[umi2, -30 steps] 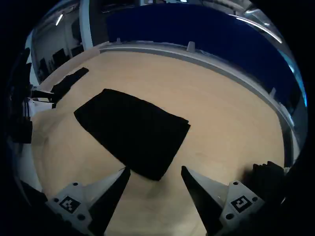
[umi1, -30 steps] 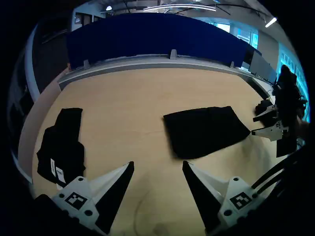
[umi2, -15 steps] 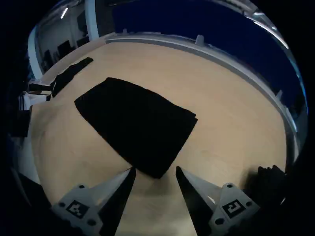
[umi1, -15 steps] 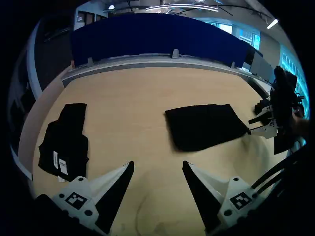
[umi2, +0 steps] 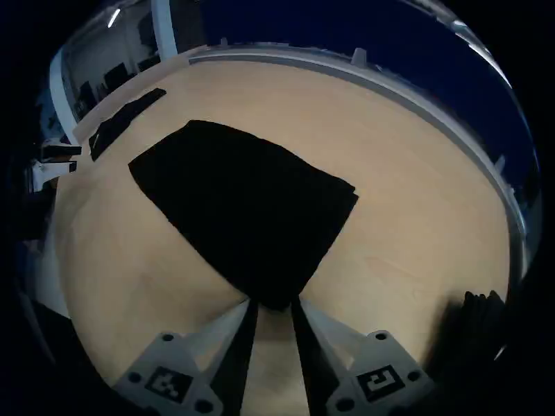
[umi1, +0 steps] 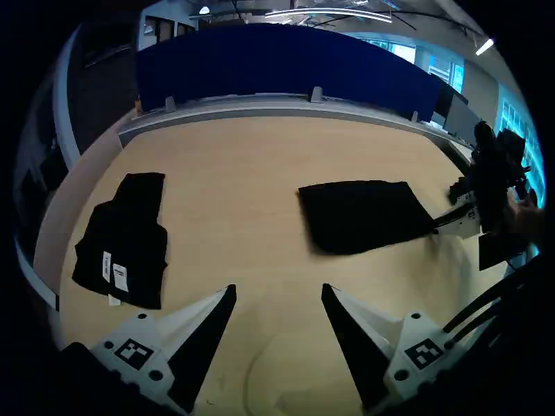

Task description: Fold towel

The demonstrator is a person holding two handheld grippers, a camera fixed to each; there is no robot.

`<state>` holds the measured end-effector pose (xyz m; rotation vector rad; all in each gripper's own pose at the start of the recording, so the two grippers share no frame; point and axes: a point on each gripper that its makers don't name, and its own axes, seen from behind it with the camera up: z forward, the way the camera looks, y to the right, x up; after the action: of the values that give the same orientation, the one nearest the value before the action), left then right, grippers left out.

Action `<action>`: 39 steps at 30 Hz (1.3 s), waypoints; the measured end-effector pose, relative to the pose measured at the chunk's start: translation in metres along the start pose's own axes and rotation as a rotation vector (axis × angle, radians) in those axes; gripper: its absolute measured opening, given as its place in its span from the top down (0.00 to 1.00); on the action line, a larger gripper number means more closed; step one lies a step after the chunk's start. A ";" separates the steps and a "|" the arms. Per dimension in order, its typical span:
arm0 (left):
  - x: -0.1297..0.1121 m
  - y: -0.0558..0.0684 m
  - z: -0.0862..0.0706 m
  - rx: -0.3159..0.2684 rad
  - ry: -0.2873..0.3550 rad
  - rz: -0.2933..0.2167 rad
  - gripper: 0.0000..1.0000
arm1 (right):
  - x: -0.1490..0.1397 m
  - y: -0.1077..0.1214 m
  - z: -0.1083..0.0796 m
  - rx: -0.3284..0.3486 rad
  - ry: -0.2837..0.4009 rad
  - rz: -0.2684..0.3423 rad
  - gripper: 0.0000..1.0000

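Observation:
A black towel [umi1: 361, 215] lies folded flat on the light wooden table [umi1: 229, 166], right of centre in the left gripper view. My left gripper [umi1: 277, 288] hangs open above bare table, well short of the towel. In the right gripper view the towel [umi2: 243, 208] spreads out ahead, and its near corner sits between the tips of my right gripper [umi2: 274, 303], whose fingers have narrowed onto it. The left gripper view shows that right gripper [umi1: 454, 220] and the hand holding it at the towel's right corner.
A second pile of black cloth with white tags [umi1: 125, 243] lies at the table's left side, also seen far off as cloth [umi2: 125, 118]. A blue partition [umi1: 277, 62] backs the table. A dark object [umi2: 479, 326] sits near the right gripper.
My right gripper came down and forward to the towel's near corner and its fingers narrowed around it. The left gripper drew back slightly and stayed open.

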<state>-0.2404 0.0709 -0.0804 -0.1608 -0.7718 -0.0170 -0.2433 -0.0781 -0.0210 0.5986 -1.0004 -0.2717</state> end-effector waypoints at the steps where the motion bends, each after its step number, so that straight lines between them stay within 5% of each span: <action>1: 0.000 -0.001 0.000 0.001 0.000 -0.001 0.09 | 0.000 0.000 0.000 0.000 -0.001 0.001 0.71; 10: -0.002 -0.005 0.001 0.007 -0.003 -0.007 0.09 | 0.001 0.000 0.002 0.003 -0.002 -0.002 0.92; 24: -0.004 -0.006 -0.005 0.007 -0.005 -0.010 0.09 | 0.016 0.004 -0.008 -0.011 0.018 -0.041 0.93; 39: -0.003 -0.016 -0.023 0.028 0.024 -0.025 0.09 | 0.078 -0.013 -0.041 -0.029 0.091 -0.152 0.93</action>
<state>-0.2278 0.0517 -0.0966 -0.1243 -0.7497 -0.0317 -0.1669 -0.1116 0.0096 0.6563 -0.8631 -0.3892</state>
